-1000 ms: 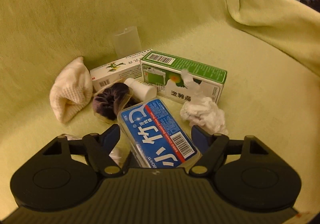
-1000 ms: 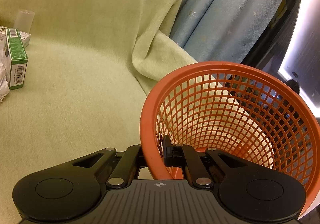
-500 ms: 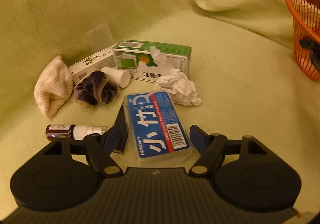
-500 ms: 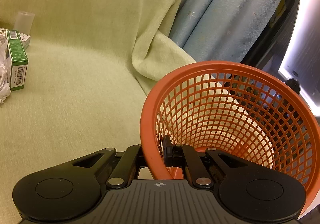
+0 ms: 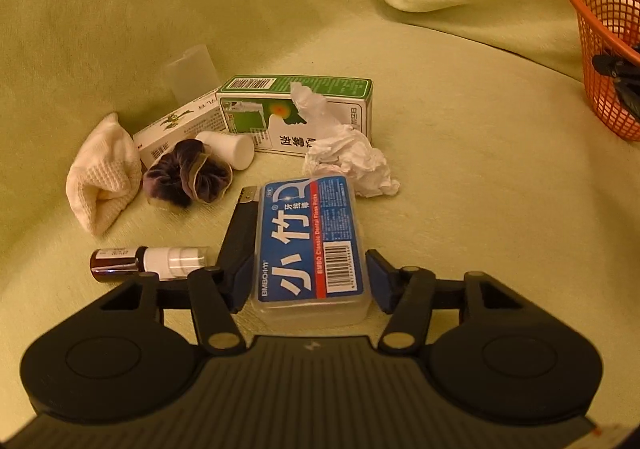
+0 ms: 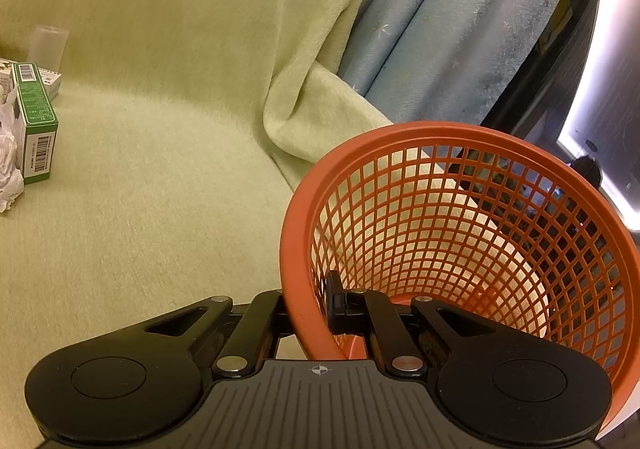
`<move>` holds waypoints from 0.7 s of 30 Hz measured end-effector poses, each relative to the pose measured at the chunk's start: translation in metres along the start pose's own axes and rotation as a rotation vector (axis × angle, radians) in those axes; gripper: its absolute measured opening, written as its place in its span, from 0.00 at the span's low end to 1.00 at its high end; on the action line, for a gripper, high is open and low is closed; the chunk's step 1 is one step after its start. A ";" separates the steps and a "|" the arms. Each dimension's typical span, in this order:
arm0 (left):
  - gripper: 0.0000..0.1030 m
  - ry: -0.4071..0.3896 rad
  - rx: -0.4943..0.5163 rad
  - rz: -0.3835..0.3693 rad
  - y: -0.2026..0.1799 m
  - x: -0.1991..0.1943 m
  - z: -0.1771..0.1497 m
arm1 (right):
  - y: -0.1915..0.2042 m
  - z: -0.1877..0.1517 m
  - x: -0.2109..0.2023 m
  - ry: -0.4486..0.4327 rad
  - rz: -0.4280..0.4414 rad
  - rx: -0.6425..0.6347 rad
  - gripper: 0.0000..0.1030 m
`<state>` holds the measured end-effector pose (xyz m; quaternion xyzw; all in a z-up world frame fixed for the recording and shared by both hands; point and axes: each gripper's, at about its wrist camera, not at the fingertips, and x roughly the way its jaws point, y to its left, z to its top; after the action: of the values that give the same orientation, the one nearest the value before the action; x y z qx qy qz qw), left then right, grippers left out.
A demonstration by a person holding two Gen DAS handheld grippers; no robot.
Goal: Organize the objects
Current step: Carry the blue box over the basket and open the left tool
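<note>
On the sofa cover (image 5: 460, 177), left gripper (image 5: 310, 281) closing around floss box (image 5: 310, 241).

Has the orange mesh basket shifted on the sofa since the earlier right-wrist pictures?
No. The orange plastic mesh basket sits at the same spot against the yellow-green blanket fold and blue curtain, its rim clamped in the shut right tongs.

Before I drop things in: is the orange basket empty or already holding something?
Empty as far as shown: through the orange basket mesh only pale fabric shows; its bottom is partly hidden by the right gripper.
</note>
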<state>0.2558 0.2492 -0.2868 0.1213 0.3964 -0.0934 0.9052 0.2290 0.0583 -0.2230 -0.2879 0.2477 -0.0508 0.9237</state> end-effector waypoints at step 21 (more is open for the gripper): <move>0.50 -0.078 -0.042 -0.098 0.003 -0.042 0.047 | 0.002 -0.002 -0.003 -0.004 0.005 -0.015 0.01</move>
<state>0.2605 0.2410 -0.2245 0.0791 0.3679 -0.1341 0.9167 0.2259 0.0601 -0.2244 -0.2944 0.2471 -0.0462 0.9220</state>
